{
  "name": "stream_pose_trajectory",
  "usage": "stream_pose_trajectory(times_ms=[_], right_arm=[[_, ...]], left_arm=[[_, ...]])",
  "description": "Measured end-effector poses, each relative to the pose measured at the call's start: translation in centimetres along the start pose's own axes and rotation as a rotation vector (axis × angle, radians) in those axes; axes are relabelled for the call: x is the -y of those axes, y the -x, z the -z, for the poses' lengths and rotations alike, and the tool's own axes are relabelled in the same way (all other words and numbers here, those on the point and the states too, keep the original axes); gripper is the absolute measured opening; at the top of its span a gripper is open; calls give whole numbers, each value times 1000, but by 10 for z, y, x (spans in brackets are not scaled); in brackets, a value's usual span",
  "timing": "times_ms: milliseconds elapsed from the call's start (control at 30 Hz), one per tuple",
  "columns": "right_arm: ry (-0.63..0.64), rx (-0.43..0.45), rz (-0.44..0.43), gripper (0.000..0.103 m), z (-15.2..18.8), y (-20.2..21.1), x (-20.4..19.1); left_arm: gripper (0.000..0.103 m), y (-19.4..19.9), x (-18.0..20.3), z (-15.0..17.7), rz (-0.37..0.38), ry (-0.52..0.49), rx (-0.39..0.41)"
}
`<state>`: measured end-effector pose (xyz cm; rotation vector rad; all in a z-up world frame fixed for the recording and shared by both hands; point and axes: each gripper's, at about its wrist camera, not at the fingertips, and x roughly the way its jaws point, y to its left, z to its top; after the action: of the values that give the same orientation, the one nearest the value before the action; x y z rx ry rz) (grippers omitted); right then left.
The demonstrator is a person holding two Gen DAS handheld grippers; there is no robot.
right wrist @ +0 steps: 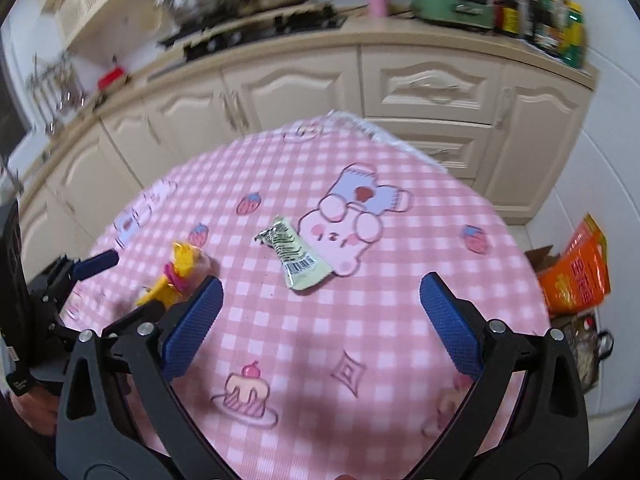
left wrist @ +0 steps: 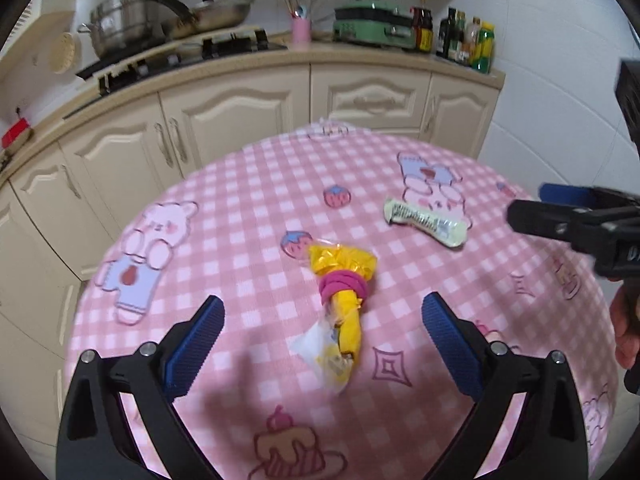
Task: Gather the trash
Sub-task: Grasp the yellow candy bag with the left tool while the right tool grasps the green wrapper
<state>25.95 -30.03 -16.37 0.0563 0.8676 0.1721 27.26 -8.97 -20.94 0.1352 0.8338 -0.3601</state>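
The pink checked tablecloth [left wrist: 256,184] is serving as landmark: the yellow wrapper [left wrist: 344,300], bound by a pink band, is lying near its centre, the pale green wrapper [left wrist: 424,222] further toward its cabinet side. The left gripper [left wrist: 323,320] is hovering wide open and empty, straddling the yellow wrapper; it should, in this inspector's judgement, be descending squarely and closing at the banded waist. The right gripper [right wrist: 320,304] is likewise gaping, empty, facing the green wrapper.

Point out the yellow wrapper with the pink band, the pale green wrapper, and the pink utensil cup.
yellow wrapper [left wrist: 348,308], left wrist view, yellow body below the pink band.
pale green wrapper [right wrist: 294,254], right wrist view, printed middle.
pink utensil cup [left wrist: 301,31], left wrist view, front wall.
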Motion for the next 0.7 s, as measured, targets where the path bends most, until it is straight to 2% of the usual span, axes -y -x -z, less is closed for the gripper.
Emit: stream_pose_trajectory(times_ms=[100, 167, 200, 233, 300, 367, 400, 433, 467, 500, 700], right_arm=[[46, -45, -4, 96, -7, -29, -9], [96, -80, 7, 88, -11, -50, -18], [116, -97, 7, 81, -11, -59, -22], [136, -122, 12, 70, -10, -70, -26], [173, -94, 25, 59, -10, -74, -33], [163, -85, 23, 36, -11, -72, -33], [149, -88, 21, 22, -11, -70, -32], [133, -90, 7, 17, -10, -68, -30], [122, -89, 1, 15, -8, -66, -27], [106, -88, -6, 14, -5, -62, -25], [-15, -32, -59, 14, 17, -22, -3]], left_arm=[[97, -15, 0, -1, 3, -2, -31], [96, -22, 0, 1, 15, -6, -48], [95, -23, 1, 1, 19, -6, -54], [87, -27, 1, 3, 26, -5, -69], [82, -29, 1, 5, 14, -5, -77], [72, -29, 1, 6, -1, -3, -73], [65, -28, 1, 7, -12, -1, -69], [52, -27, 1, 7, -14, -1, -64], [42, -25, 1, 8, -12, 1, -59], [24, -23, 0, 8, -7, 7, -55], [21, -8, 8, 14, 84, 41, -49]])
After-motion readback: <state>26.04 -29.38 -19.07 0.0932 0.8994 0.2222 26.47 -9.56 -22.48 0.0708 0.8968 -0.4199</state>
